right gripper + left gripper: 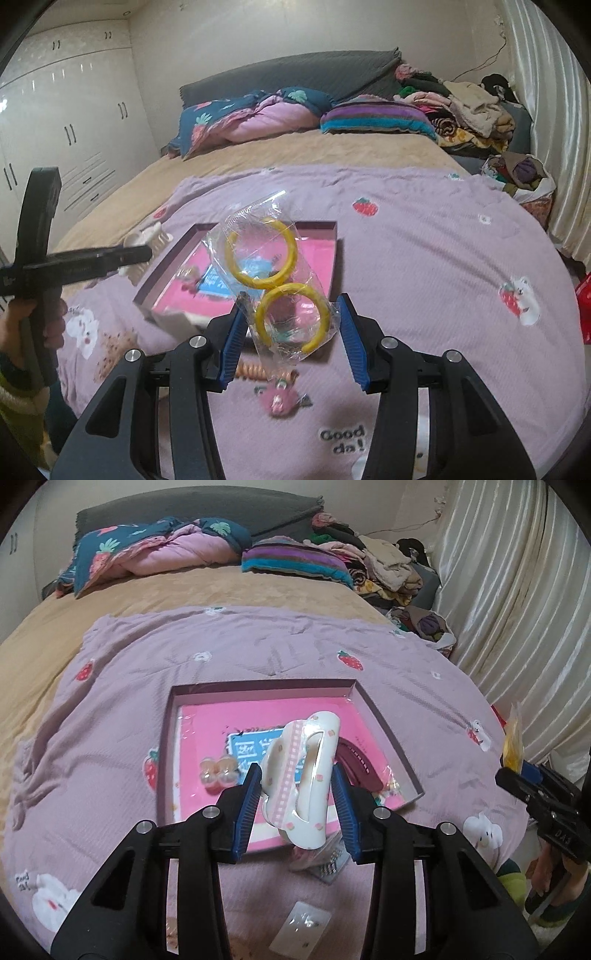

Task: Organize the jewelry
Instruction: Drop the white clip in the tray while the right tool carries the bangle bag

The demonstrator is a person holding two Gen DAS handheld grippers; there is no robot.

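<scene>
Left gripper (297,794): nearest my left camera; I have its blue pads shut on one white hair claw (306,775), held above the near edge of the tray (384,716).
Right gripper (291,336): I count two yellow hoops (264,258) in one clear bag (275,280) between the pads. The left pad touches the bag; I cannot tell whether the right one does.
Tray: one, shallow, pink inside, lying on the lilac quilt (110,709).
In the tray: one dark red claw (356,764) toward the right wall and two pearly pieces (218,771) toward the left, too blurred to name.
Near side of the tray: one small clear packet (301,926) and one sparkly clip (330,867) half hidden behind the left gripper; in the right view, one coiled tie (255,371) and one pink fuzzy clip (280,400).
Cut off: the tray's near wall is behind both grippers.
</scene>
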